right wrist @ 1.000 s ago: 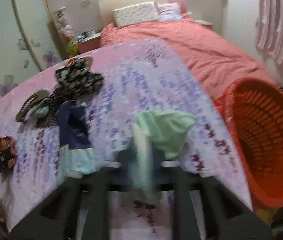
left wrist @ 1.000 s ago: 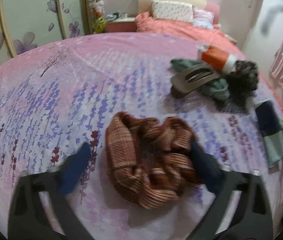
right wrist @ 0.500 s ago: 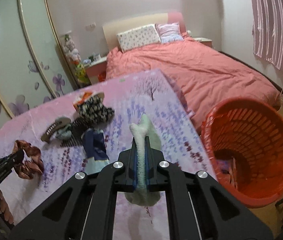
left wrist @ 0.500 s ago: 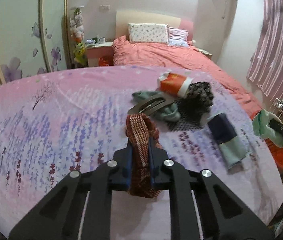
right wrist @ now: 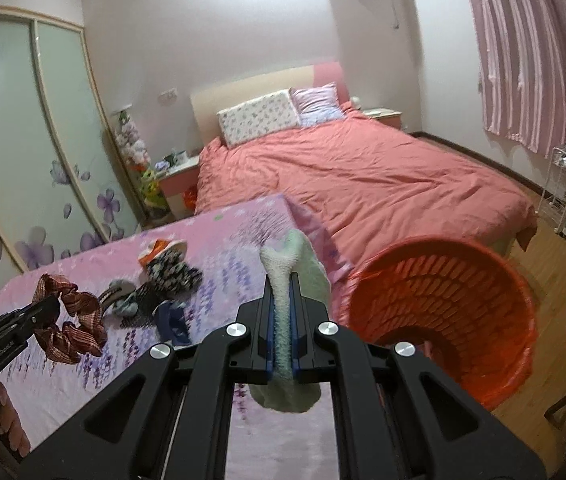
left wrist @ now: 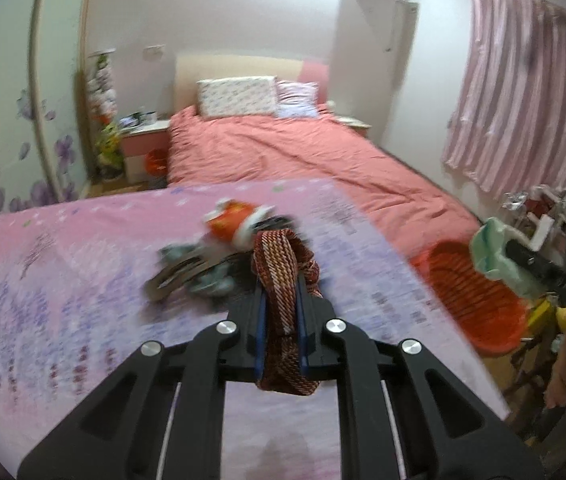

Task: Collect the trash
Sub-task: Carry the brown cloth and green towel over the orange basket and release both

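Left gripper (left wrist: pixel 281 300): matte black angular linkage arms, four round silver screws, blue pads inside fingers. Right gripper (right wrist: pixel 281 292): same build, black frame, silver screws, blue pads. Faint lettering on black side plate.

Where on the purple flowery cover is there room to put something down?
The flowery cover is bare along its far edge, toward the pink bed, and along its near edge. The middle is crowded: a pile of dark cloth, a hair clip and an orange-and-white package. The orange basket beside the cover looks roomy too.
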Tool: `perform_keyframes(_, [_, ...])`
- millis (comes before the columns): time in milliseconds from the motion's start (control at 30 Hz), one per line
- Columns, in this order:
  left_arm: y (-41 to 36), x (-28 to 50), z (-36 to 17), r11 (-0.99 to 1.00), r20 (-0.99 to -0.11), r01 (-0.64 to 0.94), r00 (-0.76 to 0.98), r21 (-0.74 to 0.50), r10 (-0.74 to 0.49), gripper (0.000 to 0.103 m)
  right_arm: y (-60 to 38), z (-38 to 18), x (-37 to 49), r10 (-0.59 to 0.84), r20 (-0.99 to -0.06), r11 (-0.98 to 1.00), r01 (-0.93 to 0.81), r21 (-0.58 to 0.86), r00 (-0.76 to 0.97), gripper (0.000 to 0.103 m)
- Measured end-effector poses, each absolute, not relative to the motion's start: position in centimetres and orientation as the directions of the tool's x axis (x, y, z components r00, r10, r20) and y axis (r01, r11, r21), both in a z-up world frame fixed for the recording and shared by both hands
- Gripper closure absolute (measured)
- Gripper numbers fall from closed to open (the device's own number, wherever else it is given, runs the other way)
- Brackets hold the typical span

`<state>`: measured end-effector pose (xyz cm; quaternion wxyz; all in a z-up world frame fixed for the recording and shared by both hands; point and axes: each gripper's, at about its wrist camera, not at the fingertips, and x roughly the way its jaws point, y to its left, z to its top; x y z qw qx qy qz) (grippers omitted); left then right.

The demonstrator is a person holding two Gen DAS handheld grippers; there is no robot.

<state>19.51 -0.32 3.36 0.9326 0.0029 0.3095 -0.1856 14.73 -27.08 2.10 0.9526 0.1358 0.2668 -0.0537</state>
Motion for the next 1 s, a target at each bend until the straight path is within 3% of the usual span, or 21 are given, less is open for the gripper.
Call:
perform_keyframes(267, [-10.9, 18.7, 5.1, 0.844, -0.552, 0.519, 0.667, -0.138, -0.501, 0.090, -32.3, 2.7, 13.5, -0.099, -0.496, 0.936, 0.250, 0.246, 0.862, 0.097])
perform_keyframes(667, [-24.4, 20.9, 2.3, 0.742, -0.601, 0.652, 0.532, -0.158, -0.596, 0.088, -40.2, -0.1, 14.5, -0.130, -0.511, 0.883, 0.333, 0.329, 0.850, 0.097])
perform_keyframes(767, [-26.4, 21.5, 1.2, 0.741, -0.617, 0.655, 0.524, -0.148, -0.587, 0.068, -41.3, -1.0, 15.3, -0.123, -0.524, 0.878, 0.338, 0.338, 0.843, 0.093])
perform_keyframes(833, [-27.3, 21.8, 0.4, 0.749, -0.626, 0.651, 0.534, -0.125, -0.569, 0.056, -41.9, -1.9, 15.8, -0.123, -0.537, 0.874, 0.347, 0.339, 0.835, 0.081])
perform_keyframes(867, [-27.5, 21.9, 0.1, 0.752, -0.631, 0.649, 0.536, -0.117, -0.561, 0.054, -42.1, -2.1, 15.7, -0.123, -0.539, 0.874, 0.349, 0.339, 0.833, 0.071])
perform_keyframes(1000, [-26.8, 22.8, -0.9, 0.772, -0.647, 0.627, 0.547, -0.104, -0.531, 0.045, -42.2, -3.0, 15.4, -0.133, -0.553, 0.872, 0.363, 0.329, 0.822, 0.064])
